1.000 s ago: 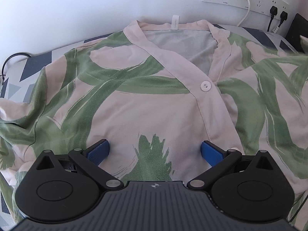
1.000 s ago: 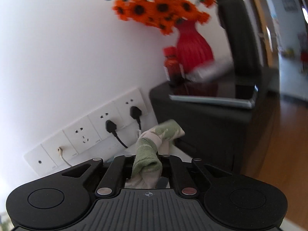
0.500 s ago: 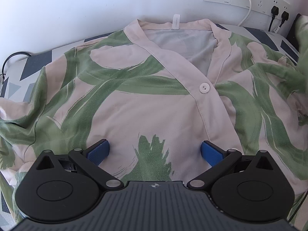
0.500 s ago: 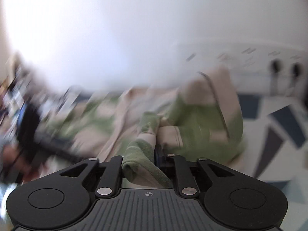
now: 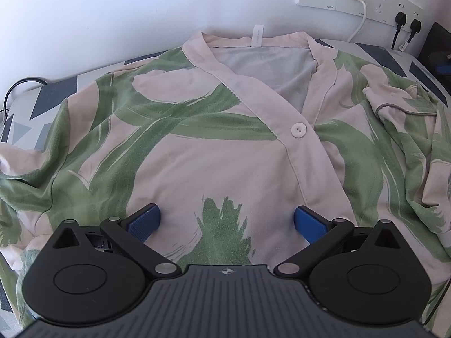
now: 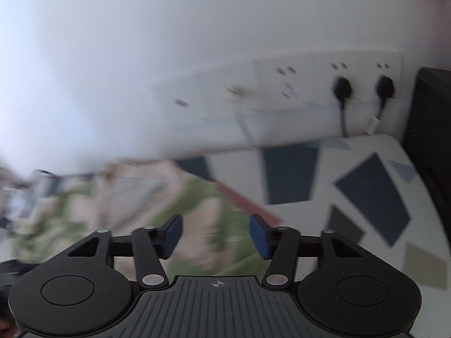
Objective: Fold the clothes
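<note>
Pyjama top (image 5: pixel 214 152) lay face-up on the patterned bench (image 6: pixel 366 186), right sleeve (image 5: pixel 406 118) dropped inward. Right tongs (image 6: pixel 215 236) were opening, empty; left tongs (image 5: pixel 227 222) gaped wide, gripping nothing. Judged sleeve-folding stage; next, left sleeve needs a pinch.

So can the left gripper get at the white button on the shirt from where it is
Probably yes: the left gripper has open jaws over the shirt, and only flat fabric lies between it and the white button.
</note>
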Motion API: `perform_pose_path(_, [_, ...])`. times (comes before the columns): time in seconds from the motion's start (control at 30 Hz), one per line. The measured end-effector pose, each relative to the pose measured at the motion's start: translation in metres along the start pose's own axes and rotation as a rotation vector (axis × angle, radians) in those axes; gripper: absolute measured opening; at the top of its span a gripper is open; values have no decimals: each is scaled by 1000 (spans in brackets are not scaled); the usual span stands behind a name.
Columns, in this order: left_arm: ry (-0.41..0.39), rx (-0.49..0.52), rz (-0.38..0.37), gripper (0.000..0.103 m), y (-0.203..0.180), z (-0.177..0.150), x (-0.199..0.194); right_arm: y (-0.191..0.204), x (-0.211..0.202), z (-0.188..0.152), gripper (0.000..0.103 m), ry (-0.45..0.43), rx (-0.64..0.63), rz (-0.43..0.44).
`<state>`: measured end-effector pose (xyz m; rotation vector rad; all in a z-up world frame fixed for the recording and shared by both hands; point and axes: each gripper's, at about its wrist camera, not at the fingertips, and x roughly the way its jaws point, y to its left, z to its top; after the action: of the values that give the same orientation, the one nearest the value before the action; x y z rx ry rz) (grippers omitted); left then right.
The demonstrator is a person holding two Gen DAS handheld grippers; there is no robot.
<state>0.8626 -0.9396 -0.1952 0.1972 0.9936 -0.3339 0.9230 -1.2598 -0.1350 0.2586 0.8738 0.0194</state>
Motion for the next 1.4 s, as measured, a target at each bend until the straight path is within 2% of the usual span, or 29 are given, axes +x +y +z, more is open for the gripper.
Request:
perform_pose_path(0.1, [-4,1,-1,103,1,-1,0,-5,49,5,37,134,-78,-91])
perform_pose_path(0.17, [-8,1,-1,103,1,-1,0,-6,67,3,29,185,-107,-126])
perform_pose_path(0.2, [-11,0,-1,103,1,-2,0,-7,70,4,11,198,-115,-122])
perform_pose_path(0.23, [-13,-1,-1,103,1,-2,-1,-6,72,6,6,205,-124,-127])
perform_pose_path(0.3, [-10,-4,1,103,1,-2,0,0,76,13,5,204,-171,-175])
perform_pose_path(0.37, [-5,-10,5,103,0,-1,1,8,84,21,5,163,-255,-248])
perform_pose_path(0.5, [4,-18,10,103,-1,2,2,18,104,47,5,74,-329,-342])
perform_pose_path(0.67, [1,-20,12,103,-1,2,3,24,137,52,7,105,-378,-390])
perform_pose_path(0.73, [-2,-16,10,103,-1,1,3,26,134,56,29,88,-370,-411])
perform_pose_path(0.8, [-5,-13,8,103,-1,-1,2,30,123,62,29,44,-345,-405])
perform_pose_path(0.87, [-10,-12,9,103,-1,-1,2,40,107,71,29,-14,-329,-362])
perform_pose_path(0.97, [-24,-16,13,103,-1,-3,2,62,93,84,16,-42,-275,-184])
perform_pose_path(1.03, [-32,-19,14,103,-2,-5,1,79,99,89,14,-9,-232,-52])
perform_pose_path(1.1, [-35,-19,14,103,-2,-6,1,99,115,88,12,20,-227,-10])
perform_pose_path(1.2, [-40,-17,13,103,-2,-7,1,126,145,82,14,25,-264,-62])
perform_pose_path(1.3, [-47,-15,12,103,-1,-8,1,135,170,79,22,54,-243,-117])
perform_pose_path(1.4, [-54,-13,10,103,-1,-9,1,142,185,69,29,75,-284,-179])
